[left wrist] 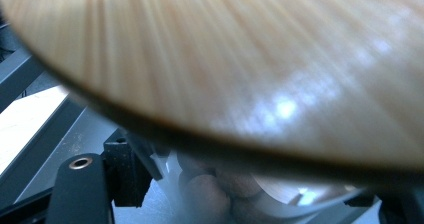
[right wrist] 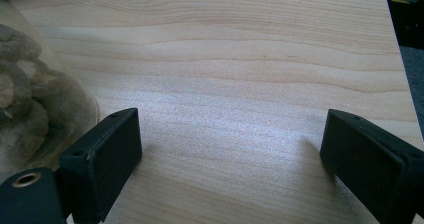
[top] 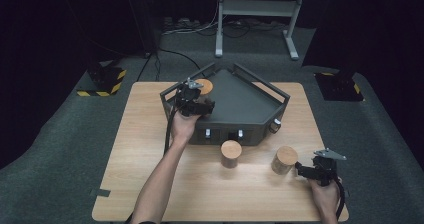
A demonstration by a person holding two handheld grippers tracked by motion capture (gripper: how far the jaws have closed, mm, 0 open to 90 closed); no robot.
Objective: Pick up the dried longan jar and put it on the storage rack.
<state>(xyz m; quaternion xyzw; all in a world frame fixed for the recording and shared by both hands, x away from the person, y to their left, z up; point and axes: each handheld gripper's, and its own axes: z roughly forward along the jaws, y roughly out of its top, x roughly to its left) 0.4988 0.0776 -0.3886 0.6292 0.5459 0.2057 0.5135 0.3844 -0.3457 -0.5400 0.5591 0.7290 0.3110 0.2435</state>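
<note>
Wooden table [top: 150, 134] — left gripper [top: 192, 101] jaws pinch a wood-lidded jar [left wrist: 240, 69]; right gripper [right wrist: 230, 149] jaws spread, empty.

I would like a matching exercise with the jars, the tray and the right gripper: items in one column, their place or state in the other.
1. jar in the left gripper
2. middle jar
3. right gripper
4. dark tray

a. jaws open, nothing between them
b. at the table's far side
c. stands on the table before the tray
d. held over the tray's left corner

Pairs: 1-d, 2-c, 3-a, 4-b
</note>
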